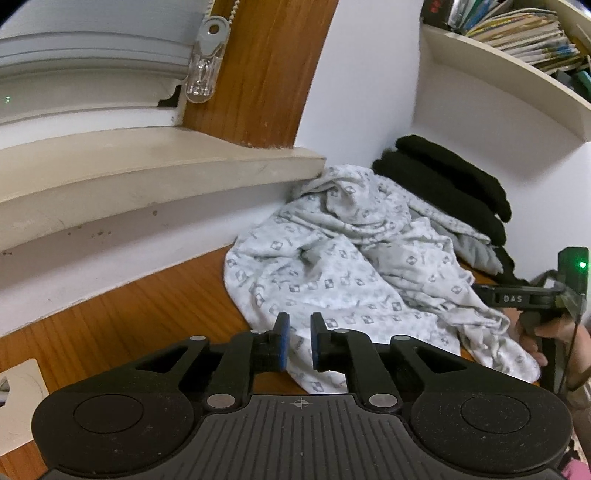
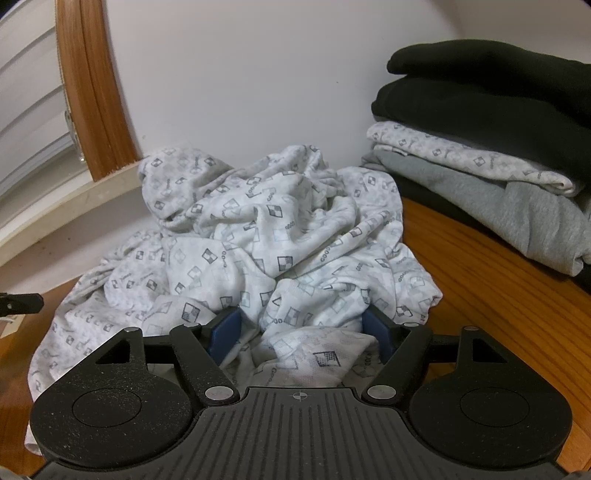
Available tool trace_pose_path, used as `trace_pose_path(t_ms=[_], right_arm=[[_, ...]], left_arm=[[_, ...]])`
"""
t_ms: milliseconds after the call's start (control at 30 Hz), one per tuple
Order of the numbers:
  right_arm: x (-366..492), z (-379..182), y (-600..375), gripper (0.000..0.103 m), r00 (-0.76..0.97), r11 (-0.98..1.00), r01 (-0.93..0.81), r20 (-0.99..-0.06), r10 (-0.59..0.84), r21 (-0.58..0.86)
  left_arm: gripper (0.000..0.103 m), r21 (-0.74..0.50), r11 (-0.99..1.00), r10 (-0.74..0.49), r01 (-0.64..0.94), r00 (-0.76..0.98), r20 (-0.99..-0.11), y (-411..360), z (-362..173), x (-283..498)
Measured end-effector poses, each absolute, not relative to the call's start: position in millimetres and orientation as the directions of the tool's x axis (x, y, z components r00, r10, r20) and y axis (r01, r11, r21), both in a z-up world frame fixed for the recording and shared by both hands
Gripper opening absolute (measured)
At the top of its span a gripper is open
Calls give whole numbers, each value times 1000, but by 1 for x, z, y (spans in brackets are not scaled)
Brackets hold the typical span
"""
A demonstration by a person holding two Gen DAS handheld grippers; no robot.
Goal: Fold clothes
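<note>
Two handheld grippers face a crumpled white garment (image 1: 347, 266) printed with small grey checkered squares, which lies in a loose heap on a wooden desk (image 1: 147, 314) against a white wall, just below a pale window sill (image 1: 147, 166).

From the left wrist view, the left gripper (image 1: 297, 341) hovers at the near edge of the heap. Its blue-padded fingers (image 1: 282, 345) stand only narrowly apart, with nothing pinched between them; cloth shows beyond the gap. At the right edge of this view, a person's hand (image 1: 550, 336) holds the other tool.

From the right wrist view, the right gripper (image 2: 301, 332) has its fingers (image 2: 227, 332) spread wide, and a bunched fold of the garment sits between them. Whether the pads press on the fabric cannot be told; the cloth looks slack, not pinched.

Behind and to the right stands a neat stack of folded clothes (image 2: 491, 155) on the desk: black items on top, a matching patterned piece below them, then grey. A shelf of books (image 1: 517, 33) hangs above on the wall.

Judging by this, several pieces are already folded and stacked. The patterned garment is still wholly unfolded: it needs to be picked up, spread flat, folded, and added to the stack.
</note>
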State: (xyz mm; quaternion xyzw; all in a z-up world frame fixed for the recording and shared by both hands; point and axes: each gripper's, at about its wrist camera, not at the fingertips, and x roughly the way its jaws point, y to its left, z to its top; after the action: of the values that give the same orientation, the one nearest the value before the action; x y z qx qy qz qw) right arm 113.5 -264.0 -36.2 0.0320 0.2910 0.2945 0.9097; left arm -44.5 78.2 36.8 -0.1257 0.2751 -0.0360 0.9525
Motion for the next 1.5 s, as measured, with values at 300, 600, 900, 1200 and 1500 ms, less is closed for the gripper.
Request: trace_pose_path(t_ms=[300, 600, 900, 1200, 1500], right_arm=[[114, -32, -260, 72, 651, 826, -531, -533, 540, 190], [128, 22, -268, 71, 696, 829, -511, -457, 554, 226], [131, -11, -223, 69, 604, 805, -571, -584, 543, 159], [95, -18, -179, 70, 477, 712, -680, -632, 611, 176], [37, -13, -141, 71, 299, 558, -790, -634, 713, 255]], left_arm=[[21, -244, 970, -127, -14, 825, -551, 78, 29, -40], [21, -254, 967, -137, -7, 827, -545, 79, 32, -40], [33, -254, 967, -136, 0, 843, -521, 77, 41, -44], [39, -249, 968, -129, -4, 847, -515, 76, 44, -46], [39, -254, 967, -113, -19, 862, -494, 82, 53, -54]])
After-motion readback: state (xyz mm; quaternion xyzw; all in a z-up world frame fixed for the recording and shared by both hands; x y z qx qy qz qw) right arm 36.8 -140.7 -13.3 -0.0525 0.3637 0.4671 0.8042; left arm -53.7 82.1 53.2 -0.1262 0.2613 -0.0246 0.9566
